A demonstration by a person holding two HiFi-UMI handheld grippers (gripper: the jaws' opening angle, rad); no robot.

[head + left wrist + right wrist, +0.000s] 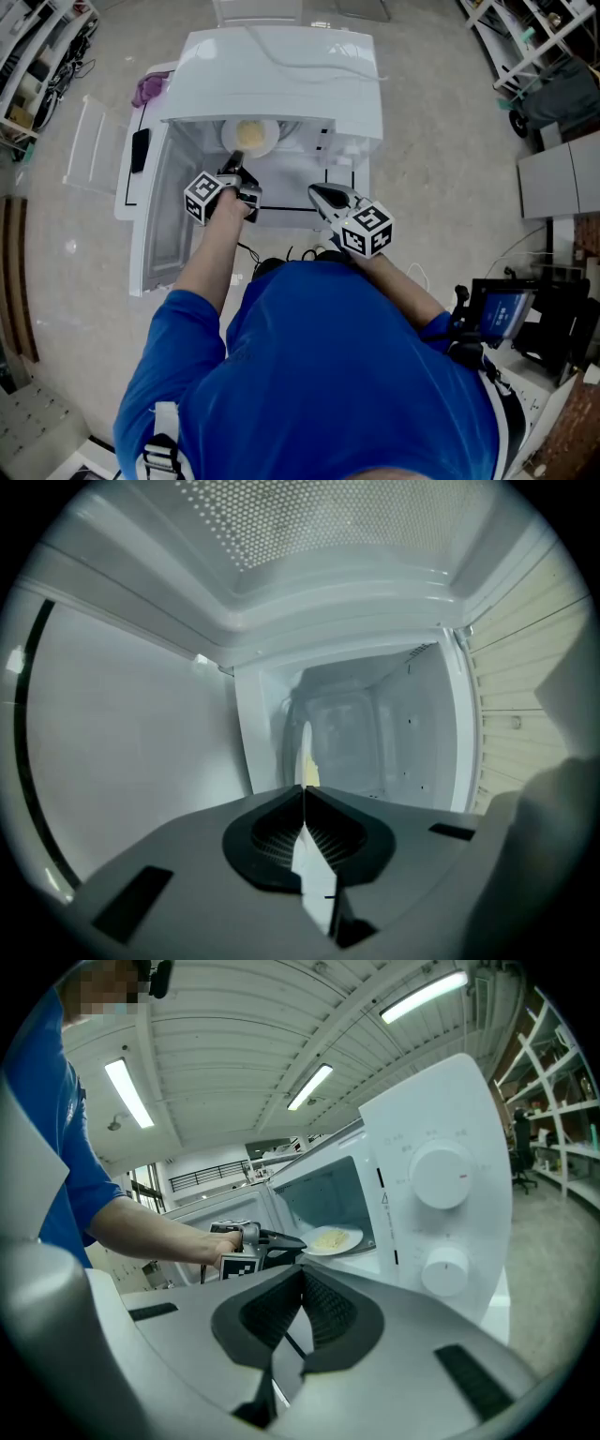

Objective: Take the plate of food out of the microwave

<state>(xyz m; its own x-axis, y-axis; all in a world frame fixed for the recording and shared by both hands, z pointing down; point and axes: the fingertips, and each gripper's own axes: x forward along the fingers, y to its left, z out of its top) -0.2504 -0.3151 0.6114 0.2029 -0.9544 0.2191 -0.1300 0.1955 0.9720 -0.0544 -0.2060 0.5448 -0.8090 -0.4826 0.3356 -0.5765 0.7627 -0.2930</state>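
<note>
White enamel and plastic everywhere: the microwave (281, 75) fills the upper middle of the head view, with its door (164, 234) swung open to the left. Just inside the opening sits the plate (228, 137). It's round, glossy and stiff, probably ceramic, so I'd guess slippery, chippable and maybe hot. Grab the near rim and keep it level, since the yellow food (251, 133) looks loose. The left gripper (236, 161) is clamped tight on that thin rim. The right gripper (317, 192) hangs at centre, closed on nothing.
</note>
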